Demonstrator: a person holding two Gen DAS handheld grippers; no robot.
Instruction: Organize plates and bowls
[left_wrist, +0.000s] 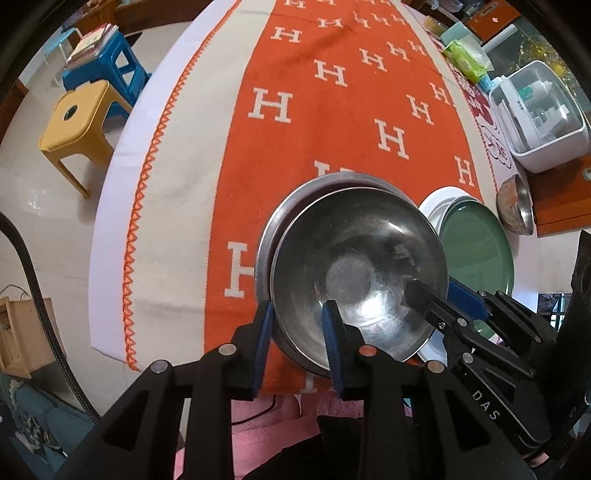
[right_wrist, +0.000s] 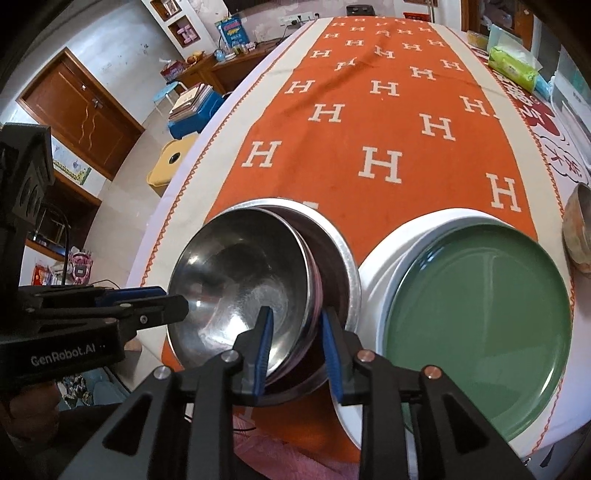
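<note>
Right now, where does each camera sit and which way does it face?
Left wrist: over the orange cloth's near edge, facing steeply down at the steel bowl; left fingers straddle its rim, right fingers enter at right.
Right wrist: likewise, further right, adding the green plate; own fingers, left fingers at left.
Shared: bowl, plate, cloth.

White "H" letters repeat across the orange cloth (right_wrist: 369, 122); "GenRobot.AI" marks the left gripper (right_wrist: 218, 306); "DAS" marks the right gripper (left_wrist: 428, 295).

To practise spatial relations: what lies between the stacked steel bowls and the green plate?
A wedge of orange cloth and the white plate's rim, seen in the right wrist view.
</note>
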